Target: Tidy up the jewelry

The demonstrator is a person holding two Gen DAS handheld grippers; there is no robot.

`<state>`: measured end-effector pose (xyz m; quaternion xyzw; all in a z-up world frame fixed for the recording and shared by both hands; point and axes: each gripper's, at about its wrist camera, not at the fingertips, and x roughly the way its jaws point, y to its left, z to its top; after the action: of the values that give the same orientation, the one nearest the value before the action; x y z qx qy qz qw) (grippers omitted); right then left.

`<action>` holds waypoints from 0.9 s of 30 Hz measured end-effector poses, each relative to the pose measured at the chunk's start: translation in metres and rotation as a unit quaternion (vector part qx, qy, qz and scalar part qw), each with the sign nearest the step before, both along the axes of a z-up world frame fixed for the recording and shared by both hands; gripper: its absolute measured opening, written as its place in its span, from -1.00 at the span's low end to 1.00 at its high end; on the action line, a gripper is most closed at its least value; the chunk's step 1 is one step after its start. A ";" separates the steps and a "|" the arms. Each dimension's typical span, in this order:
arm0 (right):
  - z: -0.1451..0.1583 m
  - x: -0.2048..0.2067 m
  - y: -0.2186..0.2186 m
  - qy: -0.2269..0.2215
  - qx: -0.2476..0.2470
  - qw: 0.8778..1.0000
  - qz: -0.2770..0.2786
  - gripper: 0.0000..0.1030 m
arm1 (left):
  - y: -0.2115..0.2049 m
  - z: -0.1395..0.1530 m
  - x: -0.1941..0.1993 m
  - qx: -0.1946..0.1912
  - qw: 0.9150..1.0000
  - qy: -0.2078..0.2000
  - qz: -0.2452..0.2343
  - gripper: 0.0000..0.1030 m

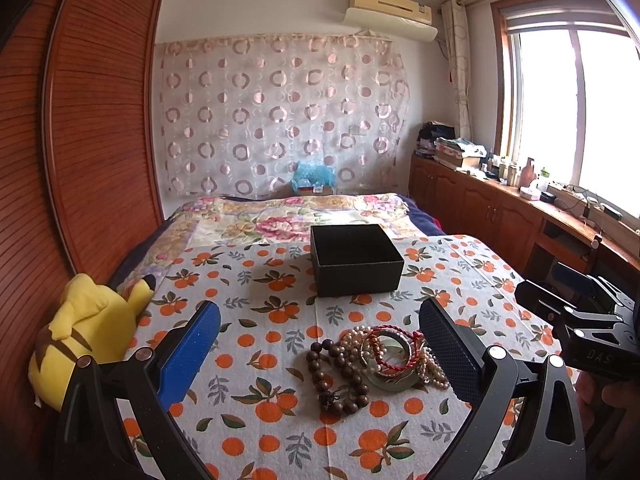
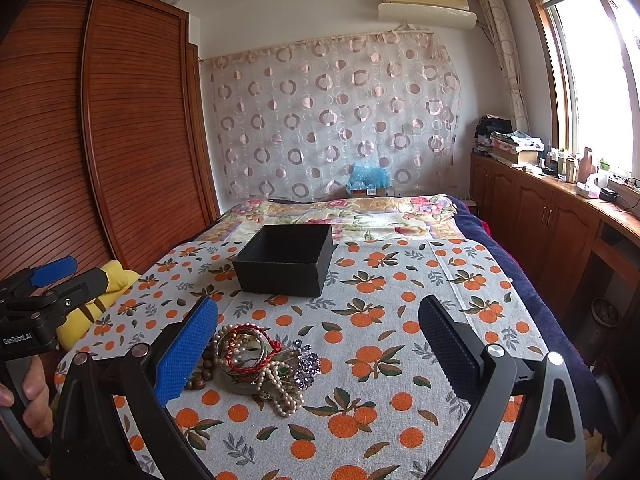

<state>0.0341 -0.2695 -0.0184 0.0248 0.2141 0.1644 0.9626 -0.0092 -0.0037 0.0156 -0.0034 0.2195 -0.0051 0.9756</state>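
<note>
A pile of jewelry (image 1: pixel 380 360) lies on the orange-print cloth (image 1: pixel 260 420): brown wooden beads (image 1: pixel 324 376), pearl strands, a red cord bracelet and a green bangle. An open, empty black box (image 1: pixel 354 258) stands behind it. My left gripper (image 1: pixel 320 332) is open, hovering over the cloth, with the pile between its fingers toward the right one. In the right wrist view the pile (image 2: pixel 260 364) lies by the blue left finger (image 2: pixel 188 352) of my open right gripper (image 2: pixel 318 332); the box (image 2: pixel 286 258) is beyond.
A yellow plush toy (image 1: pixel 88 332) lies at the bed's left edge beside a wooden wardrobe (image 1: pixel 92 120). A floral quilt (image 1: pixel 288 216) covers the far bed. Wooden cabinets (image 2: pixel 532 216) with clutter run along the right under the window.
</note>
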 end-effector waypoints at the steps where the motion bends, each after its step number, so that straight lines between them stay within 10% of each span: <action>1: 0.000 0.000 0.000 0.000 0.000 1.000 0.000 0.95 | 0.000 0.000 0.000 0.000 1.000 0.000 0.000 0.87; 20: -0.016 0.007 0.007 0.020 -0.003 0.999 0.030 0.95 | 0.001 -0.022 0.009 -0.004 0.999 0.050 -0.002 0.87; 27: -0.032 0.020 0.016 0.046 -0.008 0.997 0.066 0.65 | 0.011 -0.043 0.021 -0.008 0.997 0.075 -0.005 0.87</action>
<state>0.0538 -0.2530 -0.0501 0.0109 0.2608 0.2245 0.9389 0.0122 0.0069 -0.0278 -0.0102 0.2924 -0.0115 0.9562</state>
